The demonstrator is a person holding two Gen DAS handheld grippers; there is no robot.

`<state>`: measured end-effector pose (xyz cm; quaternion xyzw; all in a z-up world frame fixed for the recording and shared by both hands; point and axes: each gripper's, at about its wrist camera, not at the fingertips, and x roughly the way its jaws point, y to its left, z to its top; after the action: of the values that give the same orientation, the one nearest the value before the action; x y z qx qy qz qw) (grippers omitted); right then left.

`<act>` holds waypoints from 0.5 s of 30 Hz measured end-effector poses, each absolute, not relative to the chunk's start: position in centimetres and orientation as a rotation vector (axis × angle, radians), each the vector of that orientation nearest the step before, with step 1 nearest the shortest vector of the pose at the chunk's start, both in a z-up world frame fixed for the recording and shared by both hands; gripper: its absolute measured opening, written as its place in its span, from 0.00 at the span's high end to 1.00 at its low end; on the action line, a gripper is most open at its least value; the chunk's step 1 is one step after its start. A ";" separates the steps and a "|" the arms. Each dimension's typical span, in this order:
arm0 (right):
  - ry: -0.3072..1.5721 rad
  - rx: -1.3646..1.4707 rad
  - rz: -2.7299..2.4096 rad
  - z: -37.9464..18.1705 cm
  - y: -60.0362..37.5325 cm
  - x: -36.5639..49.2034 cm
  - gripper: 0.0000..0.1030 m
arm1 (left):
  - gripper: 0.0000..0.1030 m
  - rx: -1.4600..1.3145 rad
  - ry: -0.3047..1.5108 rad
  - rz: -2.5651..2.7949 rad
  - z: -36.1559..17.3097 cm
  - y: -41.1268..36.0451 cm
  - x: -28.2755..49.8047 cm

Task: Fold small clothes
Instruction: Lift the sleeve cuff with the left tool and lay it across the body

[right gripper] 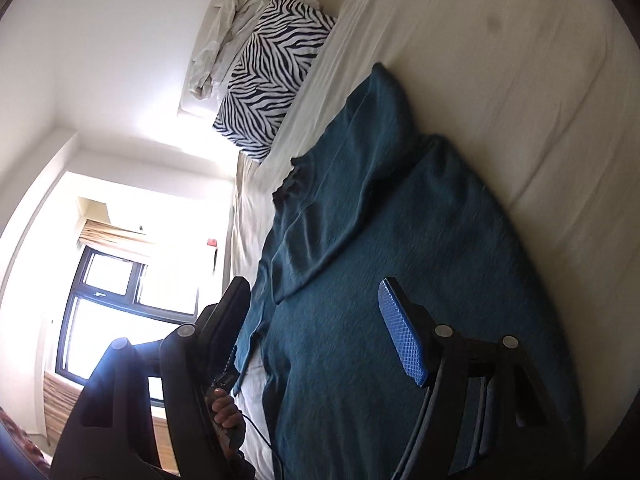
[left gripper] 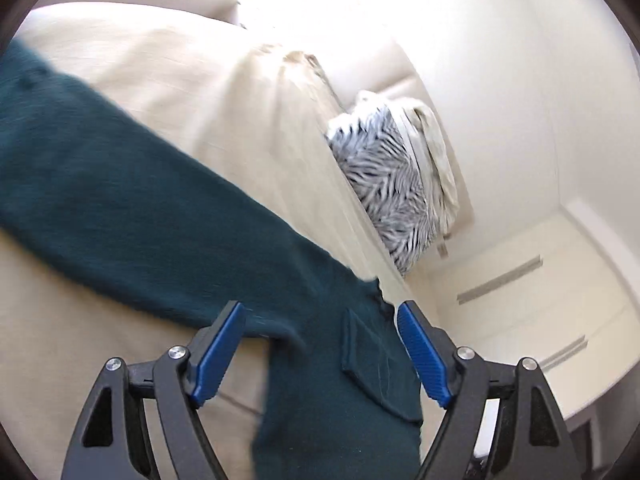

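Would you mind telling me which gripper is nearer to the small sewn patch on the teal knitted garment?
Left. The left gripper, open, straddles the teal knitted garment with the small sewn patch between its fingers. The right gripper, open, hovers over plain knit; no patch shows there.

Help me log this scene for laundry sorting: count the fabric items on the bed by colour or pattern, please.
Teal garment: 1
Zebra-striped pillow: 1
Crumpled white cloth: 1
Total: 3, all lying on the cream bed. Both the left gripper and the right gripper are open over the teal garment.
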<state>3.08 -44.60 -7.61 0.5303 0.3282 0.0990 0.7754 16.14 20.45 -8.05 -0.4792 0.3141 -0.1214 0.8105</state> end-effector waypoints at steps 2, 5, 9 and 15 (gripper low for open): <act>0.721 1.148 0.248 -7.4 -42.2 2.9 0.35 | 0.22 -1.129 0.637 -0.153 -9.4 25.1 14.0; 0.745 1.140 0.290 -7.0 -38.8 3.2 0.35 | 0.23 -1.240 0.616 -0.030 -11.5 30.1 12.3; 0.779 1.118 0.321 -6.4 -35.4 3.6 0.35 | 0.26 -1.386 0.529 0.093 -13.3 34.2 10.6; 0.791 1.100 0.331 -5.8 -32.9 3.3 0.35 | 0.56 -1.488 0.449 0.201 -14.9 36.8 11.6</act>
<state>3.29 -32.86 -5.82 0.5063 0.3642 0.1526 0.7666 11.60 36.81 -14.89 -0.6701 0.2021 0.0906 0.7085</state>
